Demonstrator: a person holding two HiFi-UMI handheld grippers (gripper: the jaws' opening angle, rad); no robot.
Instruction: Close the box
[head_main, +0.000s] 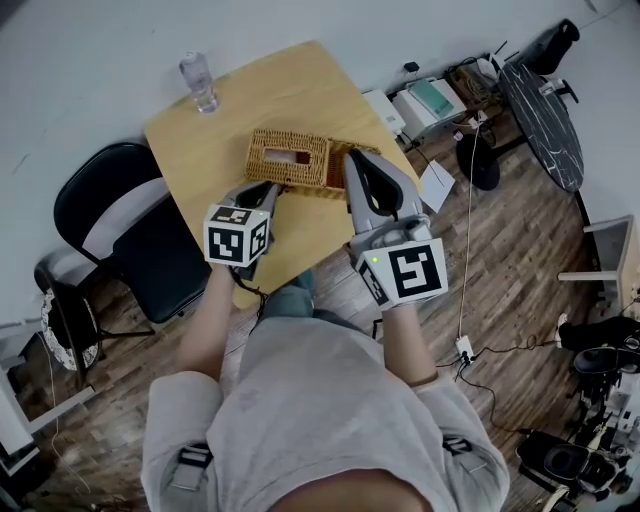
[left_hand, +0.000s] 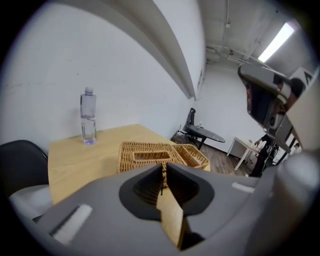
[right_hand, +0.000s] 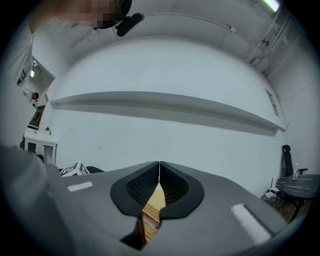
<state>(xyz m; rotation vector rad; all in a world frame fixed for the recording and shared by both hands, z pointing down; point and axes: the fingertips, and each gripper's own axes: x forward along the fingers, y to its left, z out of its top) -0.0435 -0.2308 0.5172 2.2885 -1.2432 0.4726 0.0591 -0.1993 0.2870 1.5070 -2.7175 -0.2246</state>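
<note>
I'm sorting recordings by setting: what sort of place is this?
Likely an office or lab workroom: plain wooden table, black chair beside it, cabled equipment along the white wall.

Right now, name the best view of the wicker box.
Left gripper view: the wicker box shows nearly whole. Head view: from above, partly behind the right gripper. Right gripper view: only a sliver past the jaws.
</note>
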